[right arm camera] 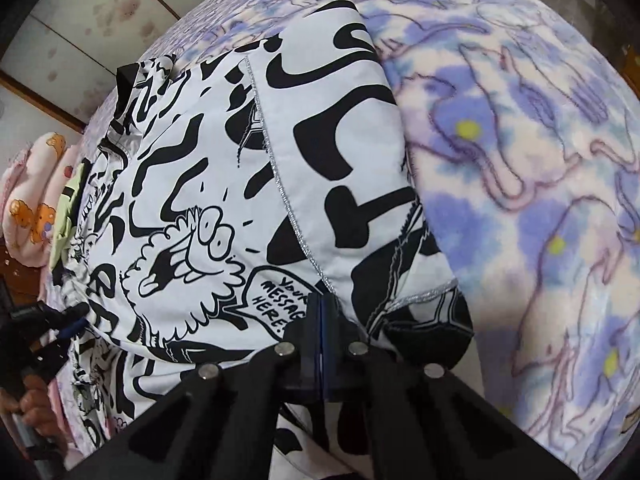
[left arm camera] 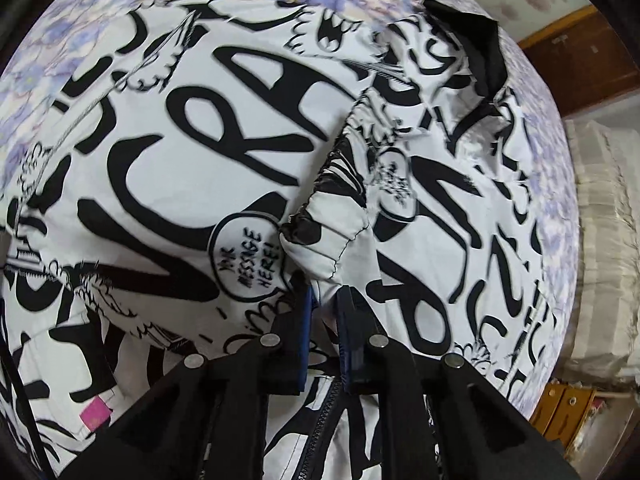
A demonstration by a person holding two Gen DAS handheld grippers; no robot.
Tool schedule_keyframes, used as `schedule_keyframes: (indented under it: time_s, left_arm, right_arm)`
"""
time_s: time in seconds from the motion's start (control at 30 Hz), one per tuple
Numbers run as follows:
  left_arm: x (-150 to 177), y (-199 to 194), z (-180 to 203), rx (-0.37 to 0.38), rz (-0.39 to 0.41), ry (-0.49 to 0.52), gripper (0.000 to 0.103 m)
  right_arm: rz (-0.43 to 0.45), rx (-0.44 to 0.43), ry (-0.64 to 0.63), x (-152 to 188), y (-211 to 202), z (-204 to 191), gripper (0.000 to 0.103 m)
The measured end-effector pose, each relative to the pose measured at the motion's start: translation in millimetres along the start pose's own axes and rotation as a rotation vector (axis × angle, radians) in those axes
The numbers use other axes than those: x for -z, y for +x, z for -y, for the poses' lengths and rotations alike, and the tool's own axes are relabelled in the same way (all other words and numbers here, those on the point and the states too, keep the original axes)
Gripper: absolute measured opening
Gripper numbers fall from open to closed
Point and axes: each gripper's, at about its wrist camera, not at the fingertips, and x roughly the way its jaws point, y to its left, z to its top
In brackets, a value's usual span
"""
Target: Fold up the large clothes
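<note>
A large white jacket [left arm camera: 180,152] with black graffiti lettering lies spread on a bed under a purple flowered blanket [right arm camera: 520,200]. Its black collar [left arm camera: 480,40] lies at the far right. A sleeve with a gathered cuff [left arm camera: 332,236] is folded across the body. My left gripper [left arm camera: 326,300] is shut on white cloth just below that cuff, near the zipper [left arm camera: 320,420]. In the right wrist view my right gripper [right arm camera: 322,308] has its pads together on the jacket [right arm camera: 240,180], where a silver-stitched seam [right arm camera: 280,184] meets the black hem [right arm camera: 432,336]. The left gripper [right arm camera: 60,320] and the hand [right arm camera: 28,400] holding it show at the left edge.
Pink bear-print bedding [right arm camera: 36,200] and a yellow-green cloth [right arm camera: 68,208] lie beyond the jacket. Striped beige bedding [left arm camera: 600,240], a wooden cabinet [left arm camera: 580,60] and a yellow box [left arm camera: 568,408] stand off the bed's right side. Bare blanket stretches to the right of the hem.
</note>
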Motion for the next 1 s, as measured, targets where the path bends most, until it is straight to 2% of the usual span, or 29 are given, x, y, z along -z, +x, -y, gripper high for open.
schedule_keyframes:
  time_s: [0.07, 0.17, 0.23, 0.3, 0.37, 0.4, 0.5, 0.53, 0.6, 0.63, 0.67, 0.7, 0.77, 0.87, 1.0]
  left_arm:
    - [-1.6, 4.3, -6.9, 0.011, -0.009, -0.034, 0.01]
    - [-5.9, 7.9, -12.7, -0.005, -0.03, -0.055, 0.014]
    - [-3.2, -4.9, -9.2, -0.031, 0.004, -0.031, 0.016]
    - [3.0, -20.8, 0.3, -0.091, 0.049, 0.026, 0.024]
    - [11.2, -38.5, 17.2, -0.158, 0.089, 0.126, 0.024]
    - [14.8, -44.7, 24.5, -0.169, 0.1, 0.165, 0.024]
    - [37.6, -60.0, 55.2, -0.108, 0.103, 0.33, 0.024]
    - [46.7, -59.9, 66.0, -0.083, 0.084, 0.387, 0.024]
    - [63.9, -52.5, 86.7, -0.051, 0.034, 0.486, 0.024]
    - [72.7, -46.5, 96.5, -0.041, 0.013, 0.527, 0.02]
    - [80.5, -39.8, 104.9, -0.037, -0.004, 0.561, 0.011]
    - [87.1, -29.2, 113.6, -0.034, -0.032, 0.589, 0.008]
    - [93.2, -7.1, 124.5, -0.013, -0.102, 0.61, 0.005]
    - [95.3, 17.2, 131.4, -0.005, -0.142, 0.604, 0.002]
    - [77.2, 44.1, 121.8, -0.137, -0.119, 0.56, 0.002]
  right_arm:
    - [-0.004, 0.0, -0.024, -2.7, 1.2, -0.4, 0.0]
    - [-0.016, -0.049, 0.014, -2.0, 5.1, 11.7, 0.0]
    - [-0.026, -0.057, 0.018, -3.4, 5.5, 11.3, 0.0]
    - [-0.03, -0.055, -0.007, -4.7, 2.8, 7.0, 0.0]
    - [-0.038, -0.059, -0.029, -3.5, 0.5, 5.2, 0.0]
    - [-0.043, -0.063, -0.032, -3.5, -0.3, 4.7, 0.0]
    - [-0.048, -0.076, -0.064, -3.5, -8.6, -2.6, 0.0]
    - [-0.046, -0.107, -0.092, -3.6, -13.6, -8.6, 0.0]
    - [-0.027, -0.17, -0.165, -2.9, -23.5, -24.0, 0.0]
    - [-0.024, -0.197, -0.2, -3.0, -26.0, -33.2, 0.0]
    - [-0.023, -0.225, -0.227, -3.5, -26.8, -42.8, 0.0]
    - [-0.024, -0.245, -0.24, -4.3, -25.9, -50.7, 0.0]
    - [-0.035, -0.29, -0.263, -5.6, -17.2, -68.0, 0.0]
    - [-0.042, -0.309, -0.282, -6.0, 2.3, -85.1, 0.0]
    - [-0.103, -0.27, -0.229, -9.3, 36.6, -86.3, 0.0]
